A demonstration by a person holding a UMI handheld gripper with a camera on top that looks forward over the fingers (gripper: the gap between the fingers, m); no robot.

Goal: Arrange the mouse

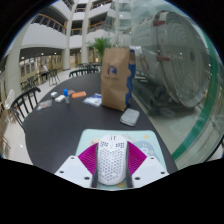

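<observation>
A white mouse (111, 160) with a honeycomb-perforated shell sits between my two fingers, its rear toward the camera. My gripper (111, 166) is shut on it: the magenta pads (89, 160) press against both of its sides. The mouse is held over the near edge of a dark round table (70, 120), above a light mat (140, 150) that lies under the fingers.
A brown paper bag (116, 78) stands upright at the table's middle. A small grey box (130, 117) lies in front of it. Papers (93, 100) and small orange items (76, 94) lie further back. Chairs (25, 100) stand at the left. A glass wall (180, 70) runs along the right.
</observation>
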